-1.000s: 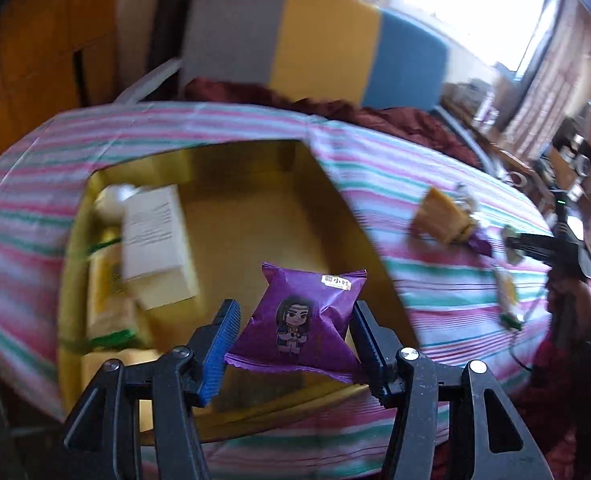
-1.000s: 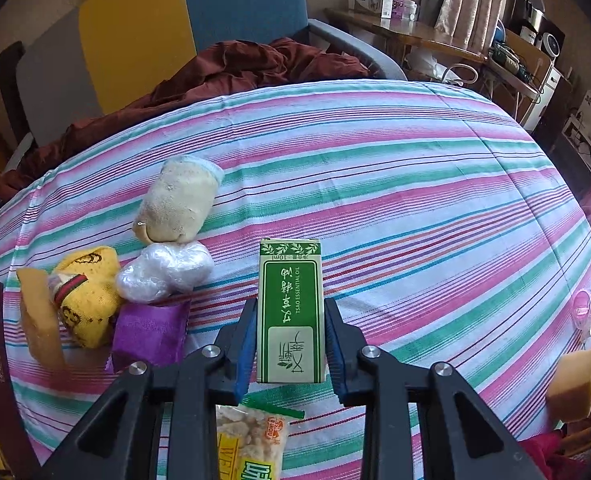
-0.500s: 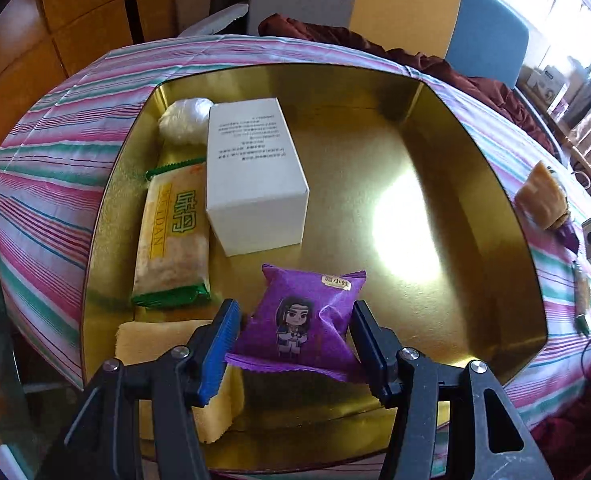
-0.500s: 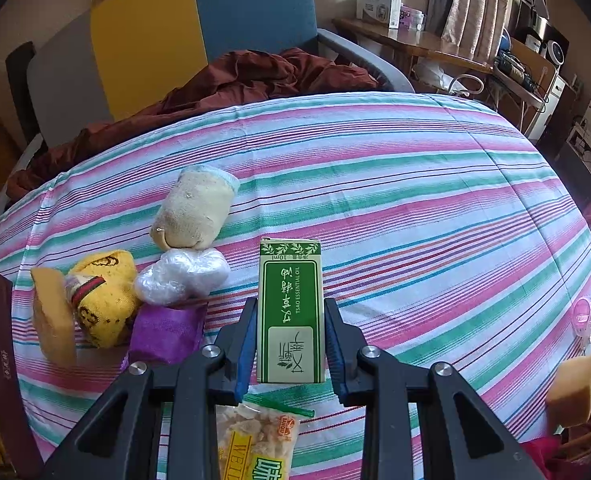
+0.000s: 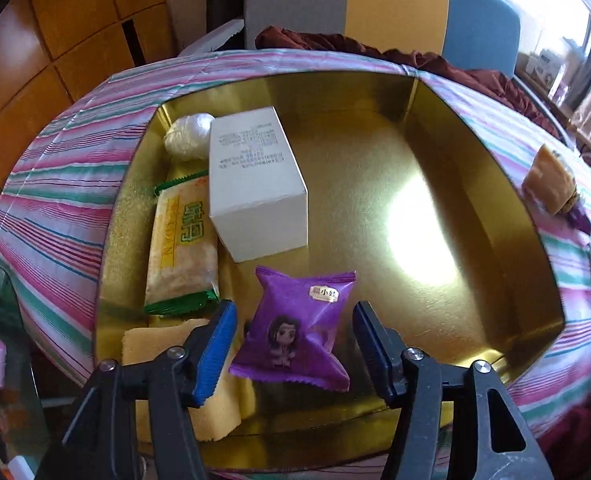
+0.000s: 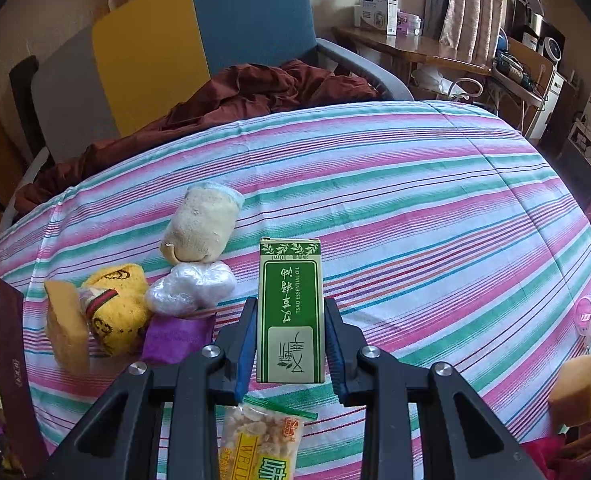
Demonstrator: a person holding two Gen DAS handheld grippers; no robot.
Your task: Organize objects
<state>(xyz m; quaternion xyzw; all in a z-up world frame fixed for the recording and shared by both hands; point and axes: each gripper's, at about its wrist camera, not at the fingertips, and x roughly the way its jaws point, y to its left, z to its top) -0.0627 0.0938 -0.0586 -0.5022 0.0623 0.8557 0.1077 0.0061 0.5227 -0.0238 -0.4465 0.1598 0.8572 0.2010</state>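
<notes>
The left gripper (image 5: 293, 342) points down into a gold tray (image 5: 475, 184). Its jaws have just been opening and now stand clear on both sides of a purple snack packet (image 5: 297, 330), which lies between them on the tray floor. Just beyond the packet stands a white carton (image 5: 255, 184). To the left of that lie a yellow cracker packet (image 5: 183, 248) and a white wrapped ball (image 5: 189, 136); a yellow sponge (image 5: 199, 384) sits under the left finger.

The right gripper (image 6: 289, 346) is clamped on an upright green essential oil box (image 6: 289, 312), above the striped worktop (image 6: 435, 208). To its left lie a clear plastic wad (image 6: 191, 288), a beige rolled cloth (image 6: 203, 228), a yellow patterned pouch (image 6: 119, 308) and a purple packet (image 6: 177, 338).
</notes>
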